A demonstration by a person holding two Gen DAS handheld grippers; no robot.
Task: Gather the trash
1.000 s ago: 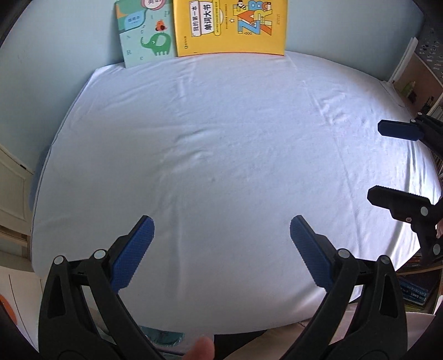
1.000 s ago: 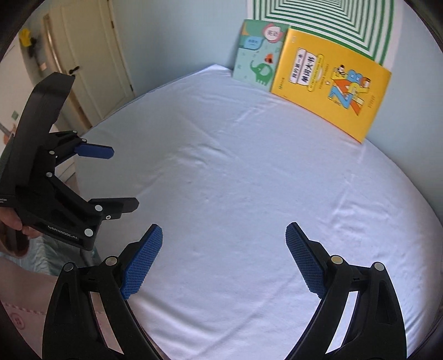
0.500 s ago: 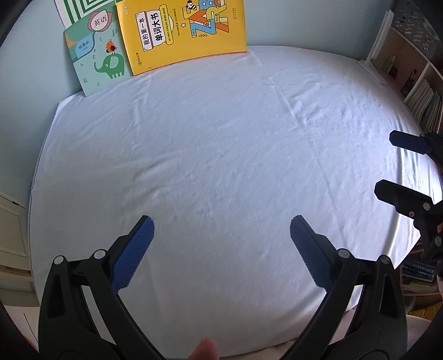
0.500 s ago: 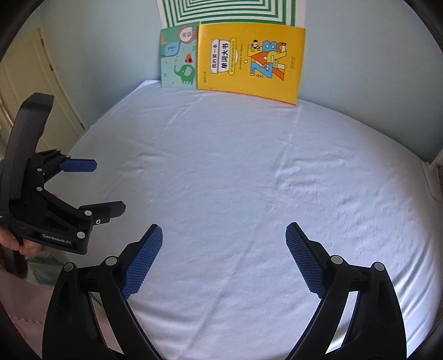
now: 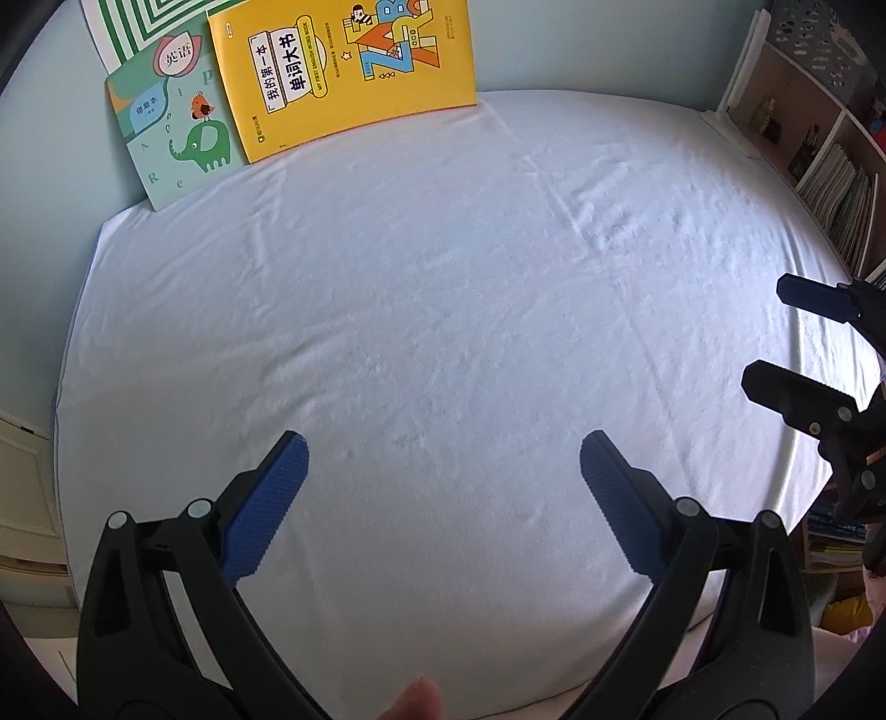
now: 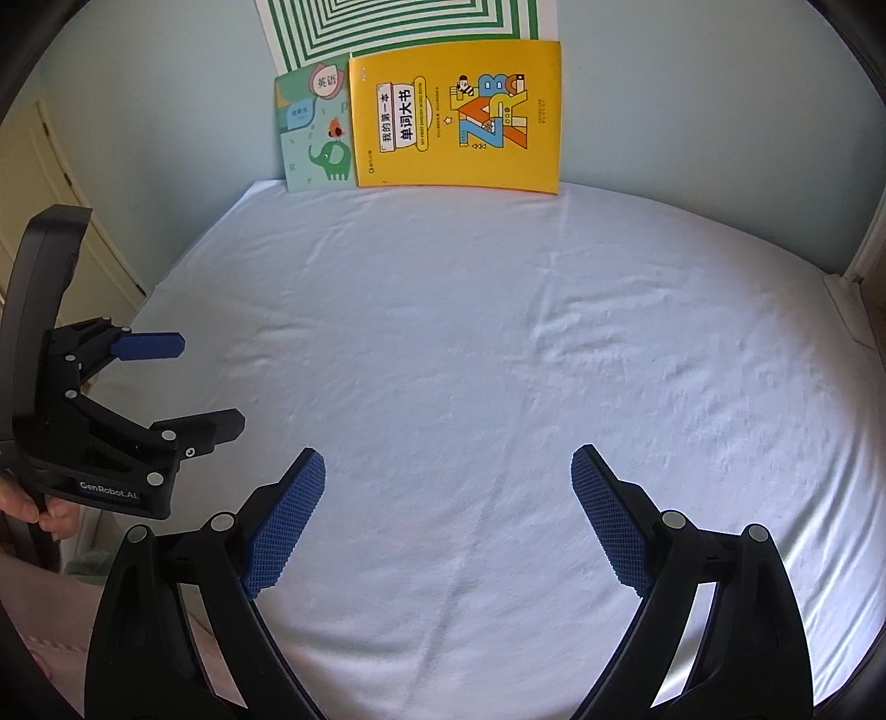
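A: From the left wrist, what do you get?

B: The left gripper point(image 5: 443, 459) hangs over the white sheet point(image 5: 443, 332), fingers spread wide, nothing between them. The right gripper point(image 5: 775, 338) pokes in at the right edge, spread too. At the back a yellow book point(image 5: 349, 72) and a green book point(image 5: 171, 133) lean on the wall, touching, with a striped sheet point(image 5: 138, 22) behind them. A bookshelf point(image 5: 819, 138) stands at the right.

A: Any trash there?

B: None that I can pick out; only wrinkles in the sheet.

A: And the right wrist?

B: The right gripper point(image 6: 448, 471) is wide apart and empty above the sheet point(image 6: 470, 360). The left gripper point(image 6: 210, 382) shows at the left, turned sideways, fingers apart, a hand point(image 6: 33, 507) under it. The yellow book point(image 6: 459, 116) and green book point(image 6: 315, 133) stand upright against the wall, the striped sheet point(image 6: 398, 22) above. A cream door point(image 6: 50, 210) is at the left. No trash in view here either.
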